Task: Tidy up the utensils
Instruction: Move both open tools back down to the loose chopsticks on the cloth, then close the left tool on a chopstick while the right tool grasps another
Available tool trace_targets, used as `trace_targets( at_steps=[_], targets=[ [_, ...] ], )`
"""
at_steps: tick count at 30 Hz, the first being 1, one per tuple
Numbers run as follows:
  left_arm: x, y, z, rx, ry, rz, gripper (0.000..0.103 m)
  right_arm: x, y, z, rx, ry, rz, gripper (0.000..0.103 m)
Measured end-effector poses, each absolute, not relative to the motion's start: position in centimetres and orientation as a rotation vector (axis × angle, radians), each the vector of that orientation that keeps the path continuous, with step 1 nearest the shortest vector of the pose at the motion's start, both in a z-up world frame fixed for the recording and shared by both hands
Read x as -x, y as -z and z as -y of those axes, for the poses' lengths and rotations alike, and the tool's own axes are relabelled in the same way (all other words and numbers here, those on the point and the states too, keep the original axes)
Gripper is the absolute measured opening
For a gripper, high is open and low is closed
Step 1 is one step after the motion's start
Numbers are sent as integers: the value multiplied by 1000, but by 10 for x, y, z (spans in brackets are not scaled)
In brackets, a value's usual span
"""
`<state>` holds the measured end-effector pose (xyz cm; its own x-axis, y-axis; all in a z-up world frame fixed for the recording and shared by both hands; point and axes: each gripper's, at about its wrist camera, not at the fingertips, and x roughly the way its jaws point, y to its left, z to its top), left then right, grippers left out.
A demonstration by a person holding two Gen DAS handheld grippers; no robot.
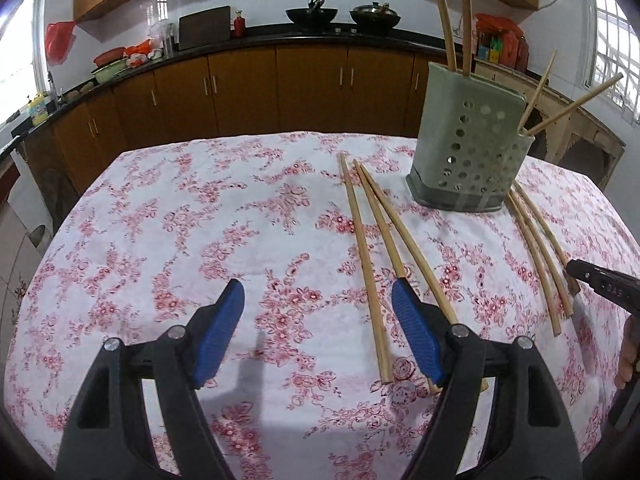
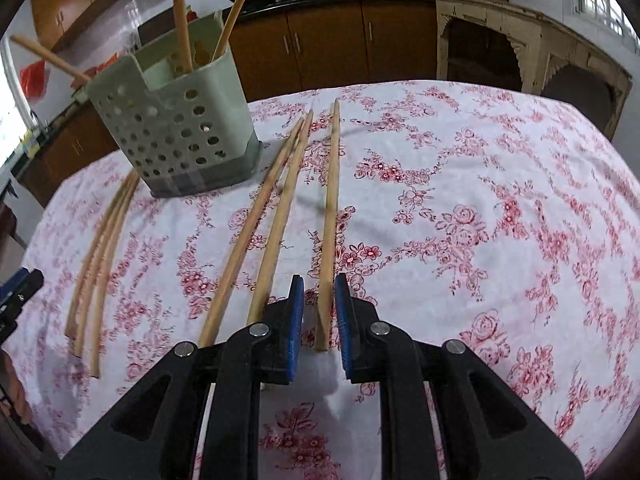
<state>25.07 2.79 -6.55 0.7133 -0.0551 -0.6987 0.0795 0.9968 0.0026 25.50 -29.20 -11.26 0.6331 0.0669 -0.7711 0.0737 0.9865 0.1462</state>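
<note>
A grey-green perforated holder [image 1: 468, 152] [image 2: 180, 132] stands on the floral tablecloth [image 1: 160, 240] with several chopsticks [image 2: 180, 12] upright in it. Three loose chopsticks [image 1: 366, 256] lie left of the holder in the left wrist view. My left gripper [image 1: 316, 286] hangs wide open over their near ends, its right finger covering two. Three more chopsticks [image 1: 536, 256] lie to the holder's right. In the right wrist view one chopstick [image 2: 332, 184] lies flat on the cloth. My right gripper [image 2: 319, 280] is above its near end, jaws a narrow gap apart, pads not pressing it. Two chopsticks [image 2: 280, 200] lie beside it.
Three chopsticks [image 2: 104, 248] lie at the left of the right wrist view, near the left gripper's tip [image 2: 20, 284]. Behind the table run brown cabinets [image 1: 240, 92] and a counter with woks [image 1: 312, 16]. A white wooden side table [image 2: 520, 40] stands at the back right.
</note>
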Motion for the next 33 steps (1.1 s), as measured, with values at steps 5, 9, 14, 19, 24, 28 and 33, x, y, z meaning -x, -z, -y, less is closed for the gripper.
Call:
trace_targets(
  at_steps=[5, 9, 14, 19, 24, 28, 33],
  targets=[
    [-252, 70, -22, -39, 95, -790, 71, -255, 115, 287, -99, 43, -877, 8],
    [-253, 75, -16, -51, 112, -808, 63, -254, 113, 294, -111, 60, -875, 8],
    [-257, 82, -9, -80, 115, -837, 48, -255, 113, 322, -190, 189, -872, 8],
    [-265, 92, -1, -98, 117, -879, 42, -251, 113, 326, -180, 184, -874, 8],
    [-270, 101, 6, -111, 110, -911, 24, -250, 112, 322, -174, 150, -875, 8],
    [-276, 101, 3, -103, 96, -908, 8, -255, 111, 313, -128, 131, -877, 8],
    [-289, 100, -27, -51, 26, -921, 8, -258, 111, 322, -148, 147, -873, 8]
  ],
)
